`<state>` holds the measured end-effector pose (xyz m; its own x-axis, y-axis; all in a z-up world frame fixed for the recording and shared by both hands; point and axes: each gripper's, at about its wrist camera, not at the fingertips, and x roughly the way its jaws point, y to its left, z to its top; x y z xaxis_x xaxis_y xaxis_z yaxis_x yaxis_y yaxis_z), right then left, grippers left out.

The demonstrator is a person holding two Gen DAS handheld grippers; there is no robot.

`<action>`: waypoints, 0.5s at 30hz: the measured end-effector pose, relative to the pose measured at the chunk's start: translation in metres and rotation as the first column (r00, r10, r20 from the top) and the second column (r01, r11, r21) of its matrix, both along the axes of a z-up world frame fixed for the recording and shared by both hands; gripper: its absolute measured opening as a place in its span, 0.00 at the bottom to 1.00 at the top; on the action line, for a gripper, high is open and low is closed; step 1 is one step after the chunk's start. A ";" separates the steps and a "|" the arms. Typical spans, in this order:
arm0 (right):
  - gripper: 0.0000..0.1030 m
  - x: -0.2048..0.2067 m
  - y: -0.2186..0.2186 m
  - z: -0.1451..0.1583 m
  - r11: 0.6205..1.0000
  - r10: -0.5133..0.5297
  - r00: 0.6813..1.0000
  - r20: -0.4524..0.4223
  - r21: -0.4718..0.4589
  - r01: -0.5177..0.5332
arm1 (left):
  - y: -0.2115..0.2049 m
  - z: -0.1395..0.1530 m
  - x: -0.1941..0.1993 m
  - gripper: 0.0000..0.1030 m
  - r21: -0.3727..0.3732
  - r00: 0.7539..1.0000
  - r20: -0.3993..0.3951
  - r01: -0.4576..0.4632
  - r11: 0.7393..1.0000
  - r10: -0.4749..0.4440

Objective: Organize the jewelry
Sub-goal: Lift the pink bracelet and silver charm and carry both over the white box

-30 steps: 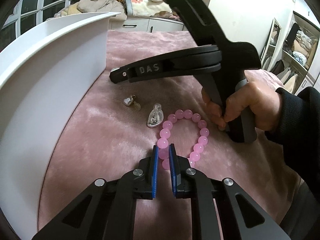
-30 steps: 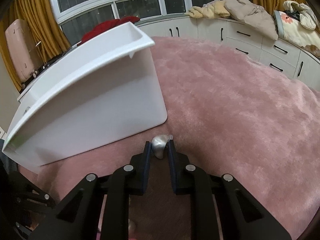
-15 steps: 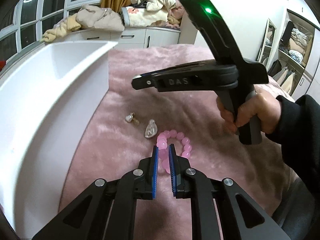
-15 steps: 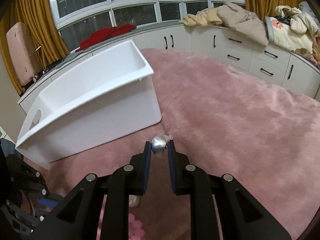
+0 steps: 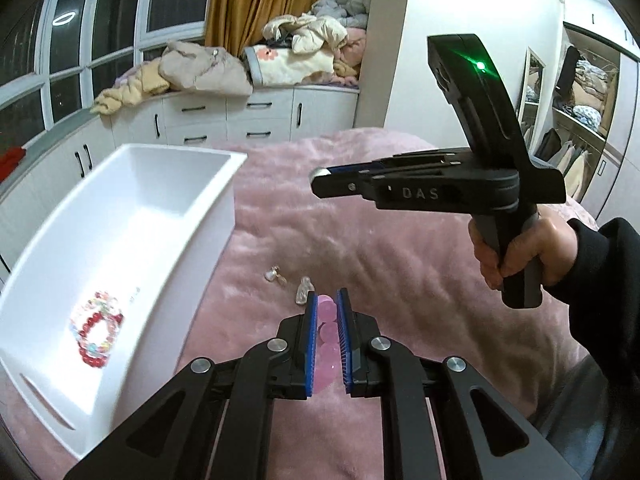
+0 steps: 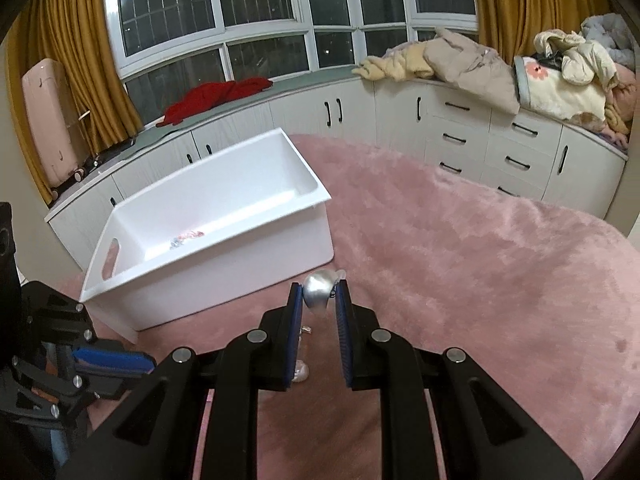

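My left gripper point(image 5: 326, 300) is shut on a pink bead bracelet point(image 5: 325, 340), held above the pink blanket. My right gripper point(image 6: 319, 290) is shut on a silver earring point(image 6: 318, 288); it also shows in the left wrist view point(image 5: 322, 178), raised in the air right of the white bin point(image 5: 132, 184). The bin point(image 6: 224, 248) holds a red and multicolour bead bracelet point(image 5: 96, 328). Two small silver pieces point(image 5: 274, 274) point(image 5: 304, 290) lie on the blanket near the bin's right wall.
The pink fuzzy blanket point(image 6: 460, 240) covers the bed. White drawers point(image 6: 500, 152) with piled clothes run along the far side under the windows. A pink suitcase point(image 6: 48, 120) stands at the far left.
Both grippers have risen well above the blanket with their pieces. The bracelet has left the blanket, and the bin's inside has come into view.
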<state>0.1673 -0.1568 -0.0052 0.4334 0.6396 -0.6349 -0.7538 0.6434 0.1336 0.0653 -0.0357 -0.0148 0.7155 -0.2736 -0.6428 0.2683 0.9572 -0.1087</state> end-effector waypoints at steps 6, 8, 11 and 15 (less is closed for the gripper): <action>0.17 -0.023 -0.002 0.029 1.000 0.009 0.998 0.055 0.015 -0.010 | 0.006 0.030 -0.019 0.14 0.011 0.998 0.062 -0.011 1.000 0.010; 0.17 -0.030 0.000 0.040 1.000 0.014 0.997 0.072 0.018 -0.015 | 0.008 0.041 -0.024 0.14 0.009 0.997 0.081 -0.013 1.000 0.012; 0.17 -0.042 0.003 0.054 0.999 0.024 0.995 0.098 0.020 -0.026 | 0.012 0.054 -0.031 0.14 0.013 0.994 0.106 -0.022 1.000 0.020; 0.17 -0.056 0.010 0.072 0.999 0.045 0.990 0.135 0.022 -0.049 | 0.026 0.078 -0.043 0.06 -0.004 0.986 0.160 -0.049 0.999 0.049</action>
